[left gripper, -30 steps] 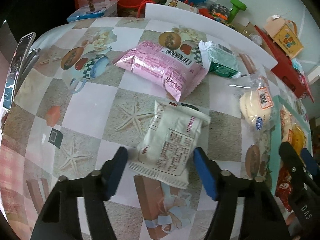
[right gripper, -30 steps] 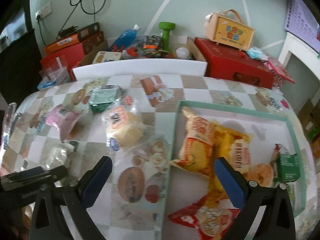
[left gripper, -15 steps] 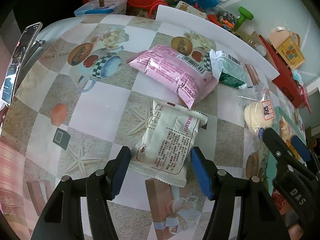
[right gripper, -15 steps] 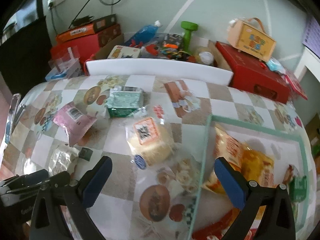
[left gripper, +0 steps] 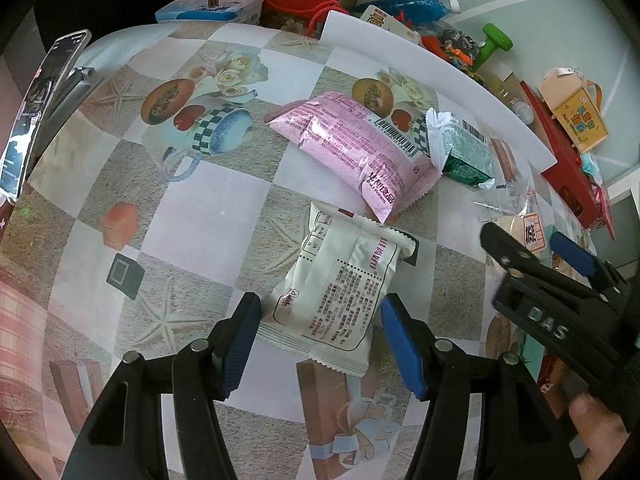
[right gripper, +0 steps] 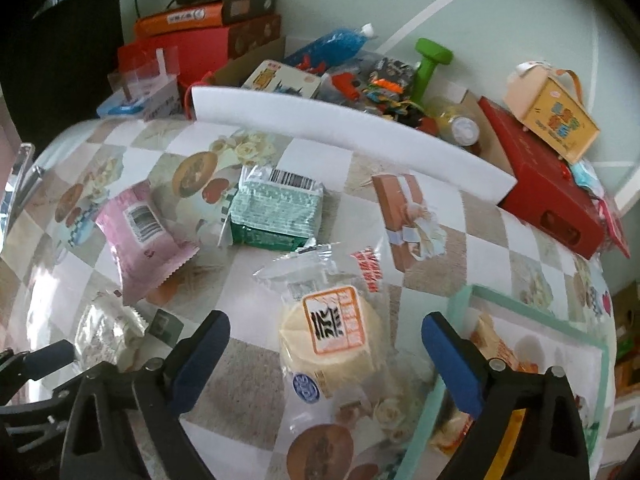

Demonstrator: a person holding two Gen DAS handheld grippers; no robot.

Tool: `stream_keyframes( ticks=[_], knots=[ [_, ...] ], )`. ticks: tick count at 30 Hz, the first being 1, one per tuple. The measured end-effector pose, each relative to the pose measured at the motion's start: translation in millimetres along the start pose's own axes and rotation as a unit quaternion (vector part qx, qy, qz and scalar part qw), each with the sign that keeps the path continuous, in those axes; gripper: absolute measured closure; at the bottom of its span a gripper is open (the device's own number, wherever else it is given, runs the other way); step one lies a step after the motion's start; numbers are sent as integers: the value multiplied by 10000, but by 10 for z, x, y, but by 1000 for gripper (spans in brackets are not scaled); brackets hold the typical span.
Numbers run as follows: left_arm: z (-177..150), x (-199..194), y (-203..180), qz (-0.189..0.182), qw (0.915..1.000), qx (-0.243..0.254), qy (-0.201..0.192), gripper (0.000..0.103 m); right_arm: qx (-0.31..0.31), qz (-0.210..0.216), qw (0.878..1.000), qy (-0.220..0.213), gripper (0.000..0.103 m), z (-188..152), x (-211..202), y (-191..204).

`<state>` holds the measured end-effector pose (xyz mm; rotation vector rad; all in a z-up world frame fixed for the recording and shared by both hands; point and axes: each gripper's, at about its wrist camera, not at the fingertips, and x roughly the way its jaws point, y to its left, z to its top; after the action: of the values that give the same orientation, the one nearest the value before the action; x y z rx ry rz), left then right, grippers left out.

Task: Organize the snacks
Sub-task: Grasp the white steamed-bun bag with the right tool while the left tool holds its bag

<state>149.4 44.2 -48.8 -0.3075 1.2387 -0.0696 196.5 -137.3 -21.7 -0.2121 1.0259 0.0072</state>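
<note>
Both grippers spread wide over the patterned table (left gripper: pixel 192 216), each lined up on a snack.

Biggest first: the mint-rimmed tray (right gripper: pixel 532 312) sits at the table's right end, its contents blurred but looking like orange packets. On the cloth, the pink packet (left gripper: pixel 352 152) lies just beside the green packet (right gripper: pixel 276 212), possibly touching it. Nearer, the white packet (left gripper: pixel 340 292) lies flat between the fingers of the left gripper (left gripper: pixel 320 340), jaws apart and either side of it, not pinching. The right gripper (right gripper: pixel 326 356) hangs with jaws well apart over the round cake in clear wrap (right gripper: pixel 328 336), which rests just left of the tray.
</note>
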Motion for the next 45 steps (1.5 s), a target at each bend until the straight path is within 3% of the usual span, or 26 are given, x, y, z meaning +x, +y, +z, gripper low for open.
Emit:
stream_keyframes(
  ticks=[4, 12, 24, 36, 45],
  knots=[
    [6, 40, -7, -17, 10000, -23, 7, 39, -125, -48, 9998, 150, 10, 2, 114, 46],
    [9, 47, -12, -19, 10000, -23, 4, 39, -134, -96, 9997, 203, 38, -101, 97, 61],
    [11, 55, -9, 3, 10000, 51, -23, 39, 83, 95, 9990, 438, 39, -425, -96, 159],
    [-38, 103, -203, 526, 9970, 546, -125, 38, 543, 131, 9971, 522, 42, -682, -147, 200],
    [-58, 112, -275, 625, 9957, 668, -150, 38, 795, 199, 9959, 386, 42, -716, -129, 172]
  ],
)
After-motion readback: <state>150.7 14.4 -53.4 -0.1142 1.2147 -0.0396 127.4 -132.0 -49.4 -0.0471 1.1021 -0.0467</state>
